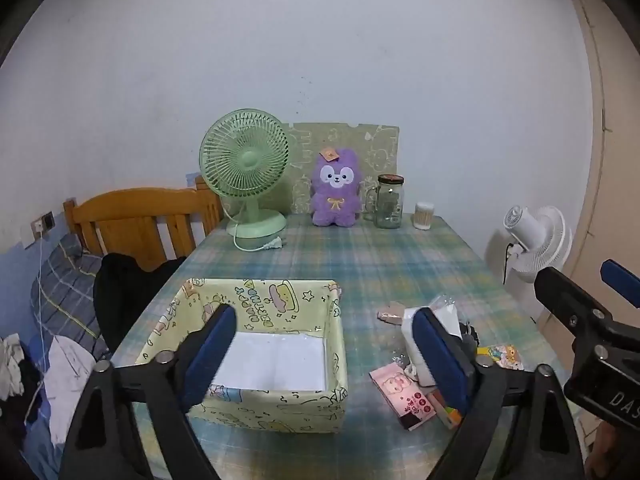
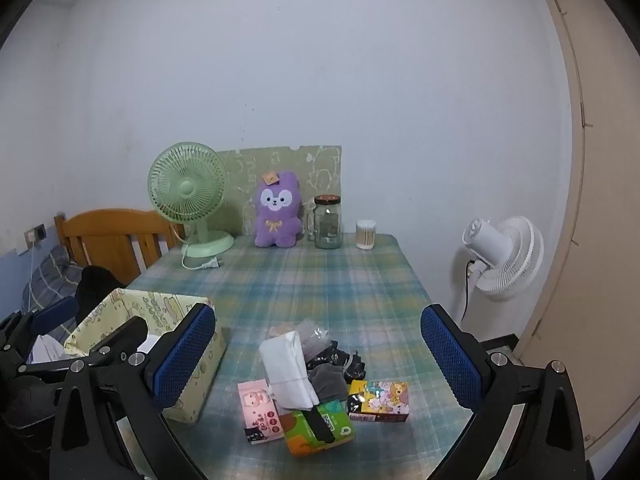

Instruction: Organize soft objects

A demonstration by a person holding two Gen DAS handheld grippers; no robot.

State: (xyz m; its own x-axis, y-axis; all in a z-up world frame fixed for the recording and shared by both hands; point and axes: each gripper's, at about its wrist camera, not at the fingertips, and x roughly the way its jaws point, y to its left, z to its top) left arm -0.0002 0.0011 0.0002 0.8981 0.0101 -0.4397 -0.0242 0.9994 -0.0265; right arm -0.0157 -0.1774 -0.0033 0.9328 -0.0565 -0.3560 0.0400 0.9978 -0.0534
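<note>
Near the table's [image 2: 360, 280] front edge, both grippers, left [image 1: 324, 356] and right [image 2: 316, 356], gape empty; white tissue pack [image 2: 286, 364] looks light, squashy: pinch mid-body.

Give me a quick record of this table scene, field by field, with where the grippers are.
bin: yellow patterned box, open top, near left of table, only a white base showing inside
pile: tissue packs and dark cloth, right of the bin, none in it yet
white pack: on top of the pile
left gripper: open, above the bin's right side
right gripper: open, above the pile
far edge: green fan, purple plush, jar
</note>
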